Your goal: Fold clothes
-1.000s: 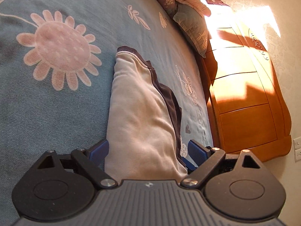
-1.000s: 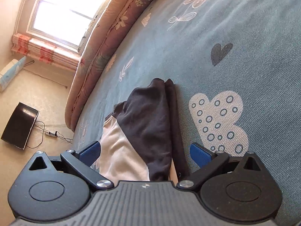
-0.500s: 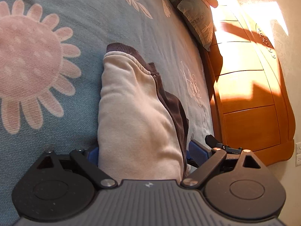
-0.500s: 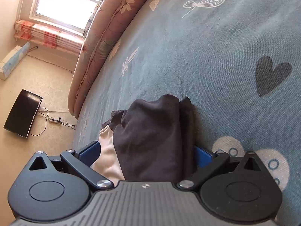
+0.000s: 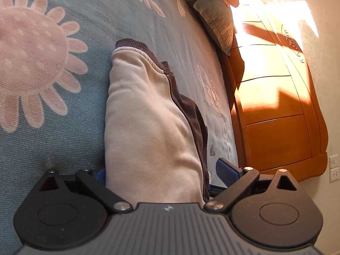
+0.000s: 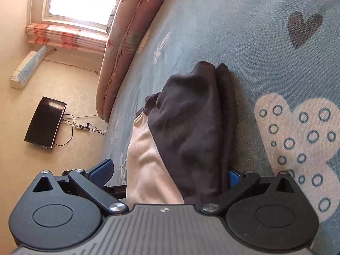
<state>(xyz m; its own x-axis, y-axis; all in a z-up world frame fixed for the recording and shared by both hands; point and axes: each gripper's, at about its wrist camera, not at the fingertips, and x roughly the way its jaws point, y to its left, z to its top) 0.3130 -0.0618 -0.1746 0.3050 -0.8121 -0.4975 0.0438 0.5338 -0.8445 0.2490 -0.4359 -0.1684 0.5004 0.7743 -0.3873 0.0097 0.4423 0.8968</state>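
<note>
A folded cream and dark brown garment (image 5: 148, 123) lies on the blue patterned bedspread (image 5: 53, 144). My left gripper (image 5: 163, 172) is open, its blue fingers (image 5: 225, 170) straddling the cream end of the bundle. In the right wrist view the same garment (image 6: 191, 131) shows its dark brown side with a cream patch lower left. My right gripper (image 6: 167, 174) is open, its fingers (image 6: 102, 170) on either side of the bundle's near end. The right-hand finger is mostly hidden behind the dark cloth.
A wooden headboard (image 5: 276, 110) and a pillow (image 5: 214, 19) lie beyond the garment in the left wrist view. In the right wrist view a rolled floral quilt (image 6: 125, 38) lines the bed edge, with floor, a black box (image 6: 45, 122) and cables beyond.
Both grippers moved in over the garment's ends, so the bundle fills more of each view. The right view then drew back slightly. Jaws stay open throughout.
</note>
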